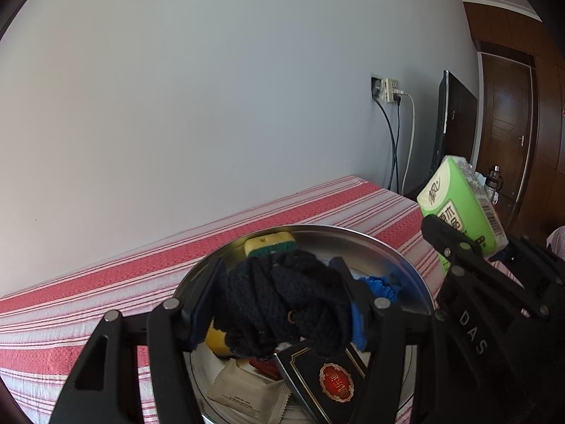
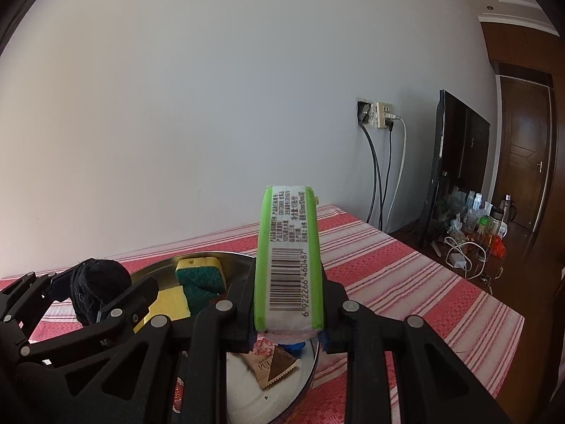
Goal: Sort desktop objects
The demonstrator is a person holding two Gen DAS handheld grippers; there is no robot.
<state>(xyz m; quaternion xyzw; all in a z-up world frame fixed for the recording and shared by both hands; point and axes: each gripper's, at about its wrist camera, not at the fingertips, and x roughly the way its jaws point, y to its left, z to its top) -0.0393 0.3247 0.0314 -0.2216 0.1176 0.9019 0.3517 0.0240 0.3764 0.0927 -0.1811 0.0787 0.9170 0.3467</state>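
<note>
My left gripper (image 1: 279,282) is shut on a black knitted bundle (image 1: 282,304) and holds it just above a round metal tray (image 1: 388,247). To its right, my right gripper (image 1: 476,238) is shut on a green tissue pack (image 1: 455,201). In the right wrist view the tissue pack (image 2: 287,233) stands upright between my right gripper's (image 2: 287,282) jaws, barcode towards the camera. The left gripper (image 2: 91,298) with the black bundle (image 2: 95,279) is at the lower left there. The tray (image 2: 159,265) lies under both grippers.
In the tray lie a yellow-green sponge (image 1: 270,243), a blue fabric piece (image 1: 381,288), a black box with a red emblem (image 1: 325,374), a white sachet (image 1: 240,392) and a brown snack sachet (image 2: 275,367). A red striped cloth (image 2: 406,275) covers the table. A TV (image 2: 455,162) stands right.
</note>
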